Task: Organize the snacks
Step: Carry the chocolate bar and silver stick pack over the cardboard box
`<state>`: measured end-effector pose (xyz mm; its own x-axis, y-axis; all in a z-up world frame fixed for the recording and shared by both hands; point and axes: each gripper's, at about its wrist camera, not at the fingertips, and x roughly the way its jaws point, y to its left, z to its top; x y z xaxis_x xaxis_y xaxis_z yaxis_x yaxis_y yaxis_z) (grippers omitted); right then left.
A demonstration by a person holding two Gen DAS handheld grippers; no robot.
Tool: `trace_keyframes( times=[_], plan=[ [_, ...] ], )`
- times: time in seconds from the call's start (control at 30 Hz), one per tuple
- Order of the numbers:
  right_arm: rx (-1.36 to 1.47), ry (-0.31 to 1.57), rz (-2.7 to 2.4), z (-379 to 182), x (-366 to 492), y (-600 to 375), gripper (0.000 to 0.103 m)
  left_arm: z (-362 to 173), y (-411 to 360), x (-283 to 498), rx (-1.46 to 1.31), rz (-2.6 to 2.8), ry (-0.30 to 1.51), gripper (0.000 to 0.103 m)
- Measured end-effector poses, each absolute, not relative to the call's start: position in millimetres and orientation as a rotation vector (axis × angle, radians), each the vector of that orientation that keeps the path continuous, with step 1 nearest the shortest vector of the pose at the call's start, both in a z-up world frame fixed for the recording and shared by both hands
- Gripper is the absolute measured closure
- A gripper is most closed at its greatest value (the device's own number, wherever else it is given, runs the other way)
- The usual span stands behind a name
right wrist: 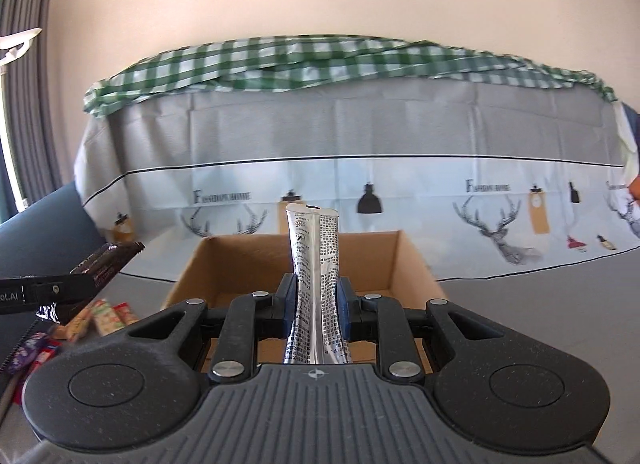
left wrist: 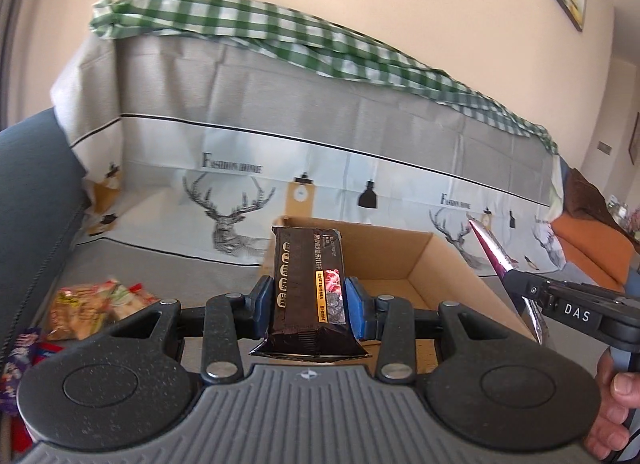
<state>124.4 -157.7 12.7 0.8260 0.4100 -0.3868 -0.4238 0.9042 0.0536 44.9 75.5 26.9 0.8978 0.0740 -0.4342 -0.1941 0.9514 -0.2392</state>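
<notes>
My left gripper (left wrist: pixel 307 306) is shut on a dark brown snack packet (left wrist: pixel 306 284), held upright in front of the open cardboard box (left wrist: pixel 448 264). My right gripper (right wrist: pixel 316 308) is shut on a silver snack packet (right wrist: pixel 316 264), held upright over the near side of the same box (right wrist: pixel 240 260). In the left wrist view the right gripper (left wrist: pixel 532 292) shows at the right with the packet's purple side (left wrist: pixel 490 244). In the right wrist view the left gripper (right wrist: pixel 60 288) shows at the left with the dark packet (right wrist: pixel 106 260).
Several loose snack packs lie on the grey surface left of the box (left wrist: pixel 96 304) (right wrist: pixel 104 316), with purple and red packs nearer the edge (left wrist: pixel 20 360). A sofa back covered in deer-print cloth (right wrist: pixel 360 192) and a green checked cloth (right wrist: pixel 280 64) stands behind.
</notes>
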Motion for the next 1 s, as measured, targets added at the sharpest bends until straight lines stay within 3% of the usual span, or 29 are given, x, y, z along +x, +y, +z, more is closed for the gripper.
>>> trace_keyframes(
  times=[1.0],
  plan=[
    [-0.094,0.453,0.369,1,139,-163,0.081,15,27,96,-0.327,-0.002,0.414,0.06]
  ],
)
